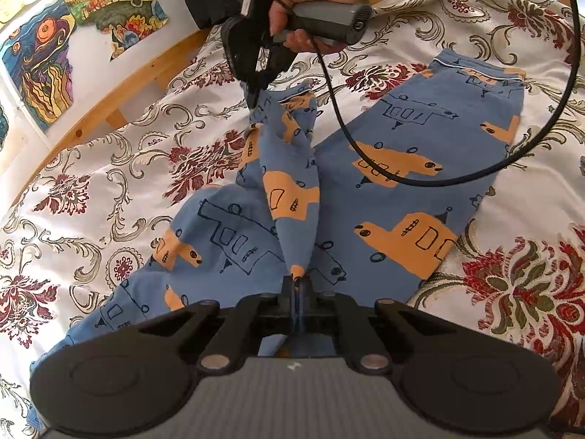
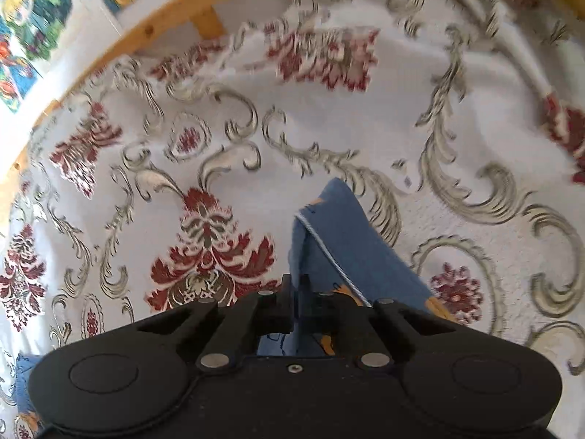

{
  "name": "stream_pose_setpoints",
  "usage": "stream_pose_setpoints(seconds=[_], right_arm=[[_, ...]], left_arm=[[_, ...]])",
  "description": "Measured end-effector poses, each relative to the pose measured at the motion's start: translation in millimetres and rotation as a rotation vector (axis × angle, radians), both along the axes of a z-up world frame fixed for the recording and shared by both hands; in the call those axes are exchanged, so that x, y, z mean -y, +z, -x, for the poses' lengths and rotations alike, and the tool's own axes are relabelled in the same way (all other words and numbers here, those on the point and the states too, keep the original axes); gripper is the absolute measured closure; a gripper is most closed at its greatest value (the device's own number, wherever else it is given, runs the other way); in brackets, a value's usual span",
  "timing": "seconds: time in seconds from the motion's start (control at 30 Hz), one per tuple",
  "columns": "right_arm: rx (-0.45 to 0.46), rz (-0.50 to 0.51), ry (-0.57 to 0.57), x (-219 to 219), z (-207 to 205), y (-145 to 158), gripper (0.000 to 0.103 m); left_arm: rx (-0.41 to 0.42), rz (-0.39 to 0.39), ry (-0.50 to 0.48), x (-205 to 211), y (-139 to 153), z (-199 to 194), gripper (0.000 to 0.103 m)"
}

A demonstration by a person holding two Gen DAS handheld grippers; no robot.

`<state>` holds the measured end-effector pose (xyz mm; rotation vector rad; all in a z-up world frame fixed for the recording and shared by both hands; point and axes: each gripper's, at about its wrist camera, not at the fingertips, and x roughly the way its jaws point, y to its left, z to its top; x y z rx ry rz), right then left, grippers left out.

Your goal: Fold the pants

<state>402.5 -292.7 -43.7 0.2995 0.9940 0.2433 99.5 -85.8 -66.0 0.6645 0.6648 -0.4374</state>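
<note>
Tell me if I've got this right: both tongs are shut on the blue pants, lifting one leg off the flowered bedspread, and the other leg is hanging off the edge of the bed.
Not quite. The other leg is not hanging off the bed; the left wrist view shows it lying flat on the flowered bedspread. The rest holds: the left tongs and right tongs are both shut on the blue pants, lifting one leg.

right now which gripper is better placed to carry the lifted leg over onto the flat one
Right. The right gripper pinches the raised leg's hem, ready to swing it over the flat leg; the left gripper grips near the crotch, a pivot.
</note>
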Motion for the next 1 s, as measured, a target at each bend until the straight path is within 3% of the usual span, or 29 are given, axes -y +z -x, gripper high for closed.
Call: stream_pose_setpoints(seconds=[0.27,0.37,0.43,0.57,0.7,0.8,1.0], right_arm=[[0.245,-0.044,-0.029,60.7,73.4,69.4,0.103],[0.399,0.031,-0.024,74.9,135.2,98.8,0.103],[0.462,0.082,-0.085,83.1,187.0,101.4,0.102],[0.373,0.096,-0.34,110.3,269.9,59.8,0.102],[0.201,0.079,-0.517,118.3,311.3,7.7,0.102],[0.149,0.067,-0.539,115.8,316.9,-3.3,0.103],[0.155,0.16,-0.501,98.4,319.6,5.2,0.103]], left_arm=[[-0.003,0.044,-0.047,-9.4,17.4,1.7,0.101],[0.014,0.045,-0.095,-12.9,23.0,4.8,0.101],[0.021,0.026,-0.132,-13.2,23.5,8.6,0.101],[0.007,-0.023,-0.194,-10.8,16.2,18.2,0.101],[0.007,-0.082,-0.24,-5.6,5.2,26.7,0.101],[0.002,-0.092,-0.239,-6.5,1.8,26.4,0.101],[0.005,-0.101,-0.242,-7.6,3.6,25.2,0.101]])
